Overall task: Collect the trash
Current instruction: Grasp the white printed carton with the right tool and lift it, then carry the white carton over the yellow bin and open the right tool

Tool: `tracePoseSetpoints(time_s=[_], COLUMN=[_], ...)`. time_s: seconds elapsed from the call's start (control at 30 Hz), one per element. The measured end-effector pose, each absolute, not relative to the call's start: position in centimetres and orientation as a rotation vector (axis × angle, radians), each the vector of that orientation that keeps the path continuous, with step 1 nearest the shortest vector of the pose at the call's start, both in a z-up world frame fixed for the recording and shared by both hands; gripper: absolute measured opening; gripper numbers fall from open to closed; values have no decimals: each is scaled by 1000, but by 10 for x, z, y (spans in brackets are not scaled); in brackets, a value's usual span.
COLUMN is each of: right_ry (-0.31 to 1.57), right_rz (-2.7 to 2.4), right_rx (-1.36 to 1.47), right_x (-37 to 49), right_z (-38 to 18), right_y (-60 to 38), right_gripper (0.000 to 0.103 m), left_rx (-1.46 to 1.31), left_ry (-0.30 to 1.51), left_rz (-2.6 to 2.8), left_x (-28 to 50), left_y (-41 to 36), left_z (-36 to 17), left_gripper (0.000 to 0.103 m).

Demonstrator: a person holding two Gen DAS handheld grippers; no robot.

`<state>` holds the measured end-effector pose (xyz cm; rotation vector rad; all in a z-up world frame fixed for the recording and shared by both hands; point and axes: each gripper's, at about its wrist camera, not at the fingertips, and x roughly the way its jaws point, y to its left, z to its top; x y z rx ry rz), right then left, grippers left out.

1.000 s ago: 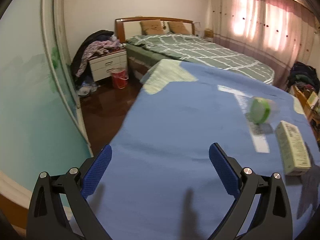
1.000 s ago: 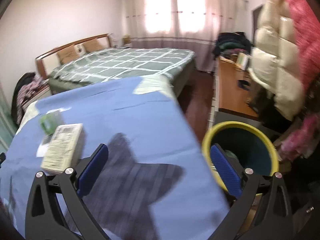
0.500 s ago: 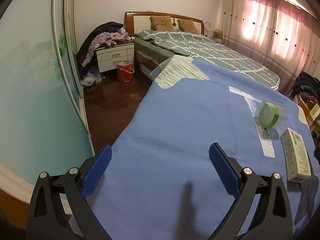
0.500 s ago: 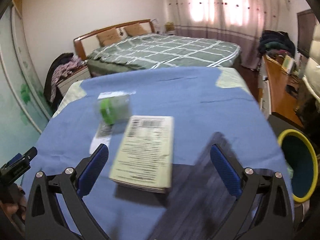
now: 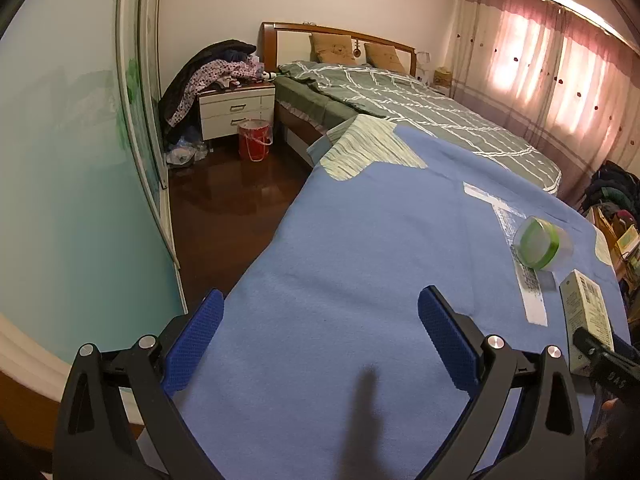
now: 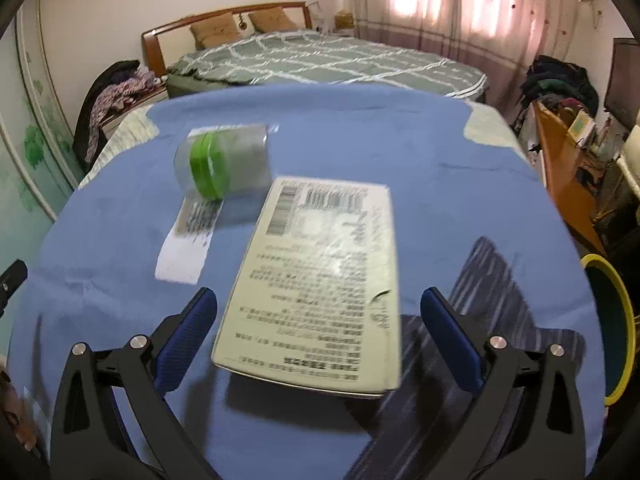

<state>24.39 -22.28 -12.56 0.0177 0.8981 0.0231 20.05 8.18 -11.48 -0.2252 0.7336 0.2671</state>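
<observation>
right claw (image 6: pixel 319 328): open, empty, straddling carton (image 6: pixel 320 280)
left claw (image 5: pixel 320 332): open, empty
uncollected: carton; jar (image 6: pixel 222 166), receipt (image 6: pixel 188 236) ahead-left
bin (image 6: pixel 616 332): far right

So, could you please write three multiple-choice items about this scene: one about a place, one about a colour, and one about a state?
1. Where does the flat printed carton lie as the right wrist camera sees it?
A. inside the bin
B. on the blue cloth, between the right gripper's open fingers
C. on the bed

2. What colour is the band around the clear plastic jar?
A. green
B. red
C. black

3. What is the state of the left gripper?
A. shut on the jar
B. shut on the carton
C. open, holding nothing

Answers:
1 B, the carton rests on the blue cloth in front of the right gripper, its near end between the two blue pads.
2 A, a green ring circles the jar, which lies on its side.
3 C, its pads stand wide apart over bare cloth.
</observation>
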Motion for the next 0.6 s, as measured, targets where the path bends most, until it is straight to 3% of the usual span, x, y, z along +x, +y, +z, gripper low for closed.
tracePoseSetpoints(time_s=[0.07, 0.17, 0.6], right_ry=[910, 913, 844], right_rz=[23, 34, -12], right_rx=[23, 52, 123], right_x=[245, 246, 225], right_z=[-128, -129, -113], right_y=[-223, -227, -257], right_gripper=[96, 72, 68], left_rx=[-223, -223, -214], left_ry=[729, 726, 726], left_rz=[272, 275, 273], left_x=[200, 199, 201], left_y=[81, 80, 77], left_z=[-114, -115, -115], left_gripper=[96, 96, 96])
